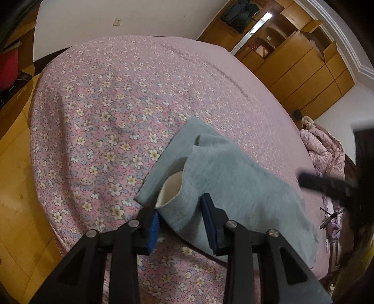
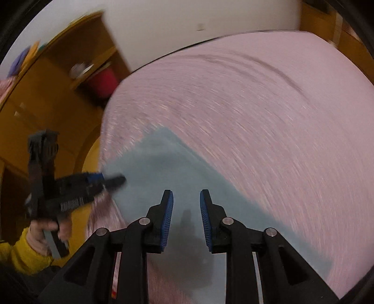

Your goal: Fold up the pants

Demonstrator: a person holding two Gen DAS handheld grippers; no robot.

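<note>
- The bed [image 1: 140,93] fills most of both views, covered by a pink bedspread printed with small white and blue flowers; in the right wrist view the print is smeared by motion blur.
- A wooden wardrobe [image 1: 299,67] runs along the far wall, with dark clothes stowed in an upper opening.
- The pants [image 1: 233,182], a fluffy pale blue-grey pair with a cream lining showing at an open cuff, lie on the near corner of the bed, partly doubled over themselves.
- A pink quilted garment [image 1: 325,147] is heaped past the bed's right edge.
- The left tongs [image 1: 180,217] are spread, with the pants' cuff between the blue pads; whether either pad touches the fabric cannot be told.
- The right tongs [image 2: 186,208] are spread too, hovering above the pants [image 2: 168,168] and pinching nothing.
- A hand [image 2: 46,230] in a yellow sleeve grips the left tool's handle.
- A white label on that tool carries print too blurred to read.
- A wall outlet [image 1: 117,21] shows no readable writing.
</note>
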